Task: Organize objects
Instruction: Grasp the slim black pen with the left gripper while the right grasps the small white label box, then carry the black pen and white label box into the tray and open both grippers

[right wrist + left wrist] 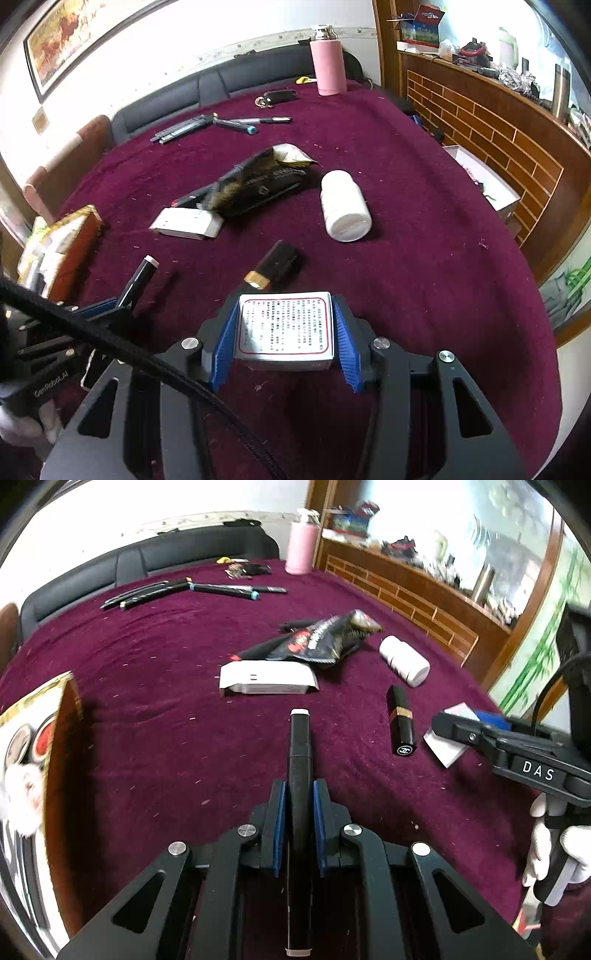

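With the left gripper (299,827) clamped on a marker (300,760) and the right gripper (284,343) gripping a small box (284,330), loose pad contact risked dropping either.

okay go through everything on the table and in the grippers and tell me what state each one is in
Left gripper: shut on the black marker.
Right gripper: shut on the small white box.
White bottle: on its side, capped.
Lipstick: lying flat, capped.
Snack bag: crumpled, lying flat.
Pink flask: upright, lid on.
Markers at the back: lying together.
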Available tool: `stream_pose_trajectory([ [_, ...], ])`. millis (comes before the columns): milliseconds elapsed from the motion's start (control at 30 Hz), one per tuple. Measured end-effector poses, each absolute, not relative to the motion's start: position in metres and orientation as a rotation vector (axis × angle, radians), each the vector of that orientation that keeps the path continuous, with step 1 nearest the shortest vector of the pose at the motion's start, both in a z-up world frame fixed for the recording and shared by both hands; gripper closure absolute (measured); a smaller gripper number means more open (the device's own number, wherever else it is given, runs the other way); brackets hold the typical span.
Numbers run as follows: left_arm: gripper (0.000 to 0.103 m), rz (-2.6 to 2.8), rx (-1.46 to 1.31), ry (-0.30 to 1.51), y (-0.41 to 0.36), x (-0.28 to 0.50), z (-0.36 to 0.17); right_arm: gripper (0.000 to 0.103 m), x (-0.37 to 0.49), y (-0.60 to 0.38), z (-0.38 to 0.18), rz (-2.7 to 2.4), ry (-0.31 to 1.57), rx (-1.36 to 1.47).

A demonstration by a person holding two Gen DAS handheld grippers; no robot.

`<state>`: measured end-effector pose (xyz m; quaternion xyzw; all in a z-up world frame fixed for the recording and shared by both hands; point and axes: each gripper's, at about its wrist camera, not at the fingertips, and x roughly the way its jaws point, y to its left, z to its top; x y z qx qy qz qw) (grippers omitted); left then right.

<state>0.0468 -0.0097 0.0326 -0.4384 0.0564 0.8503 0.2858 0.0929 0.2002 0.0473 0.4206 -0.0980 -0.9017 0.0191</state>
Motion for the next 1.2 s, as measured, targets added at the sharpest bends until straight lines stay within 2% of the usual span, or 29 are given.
stream_pose_trajectory([
  [233, 0.092, 2.326, -1.081, -0.066, -0.070, 0.070, 0.064, 0.056, 0.109, 0.164, 0.077, -2.699, -0.291, 1.210],
  [567, 0.091, 2.544, -1.010, -0.260, -0.200, 0.103, 0.092, 0.056, 0.110, 0.032, 0.105, -2.421, -0.129, 1.093],
  [800, 0.091, 2.658, -1.088, -0.349, -0.265, 0.103, 0.071, 0.056, 0.103, -0.052, 0.095, -2.257, -0.029, 1.134],
  [1200, 0.091, 2.614, -1.272, -0.437, -0.296, 0.068, 0.026, 0.055, 0.075, -0.128, 0.049, -2.257, 0.236, 1.294],
])
